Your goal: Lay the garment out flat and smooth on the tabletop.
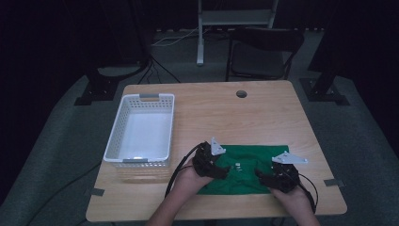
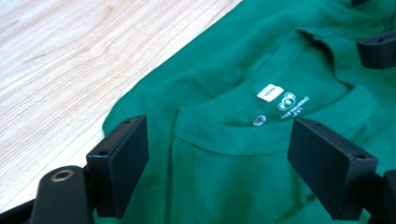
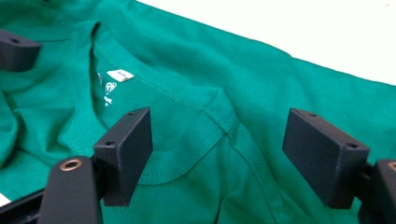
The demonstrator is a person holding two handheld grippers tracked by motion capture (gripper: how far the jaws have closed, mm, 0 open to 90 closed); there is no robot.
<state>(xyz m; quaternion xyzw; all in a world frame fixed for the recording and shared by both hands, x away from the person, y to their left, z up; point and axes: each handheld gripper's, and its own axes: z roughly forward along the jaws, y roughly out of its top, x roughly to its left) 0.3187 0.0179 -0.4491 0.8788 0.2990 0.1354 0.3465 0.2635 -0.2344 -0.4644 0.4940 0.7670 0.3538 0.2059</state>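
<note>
**Both grippers poised at the collar, no grab yet**

Green T-shirt [image 1: 244, 169] lies flat on the near part of the worktop [image 1: 263, 108], neck end toward the person, white label [image 2: 270, 92] showing inside the collar. White basket [image 1: 141, 127] sits just beside it on the left, nothing visible in it.

Left hand-held gripper [image 1: 225, 170] is at the shirt's near left, pointing in toward the collar; right hand-held gripper [image 1: 260, 177] mirrors it from the other side. Both have jaws spread wide. In the left gripper view the collar rim sits between the jaws w/ no pad touching cloth; same in the right gripper view, where the shoulder seam runs between the jaws.

My read: this is the approach step, lining up a two-handed pick at the neck/shoulders, prob. to fold or lift the shirt, maybe toward the basket.

Next move calls for: drop each gripper so the lower pad slides under the fabric edge, then close on cloth at both sides about evenly. Risk is pinching only the top layer, or uneven grabs that skew the shirt.
</note>
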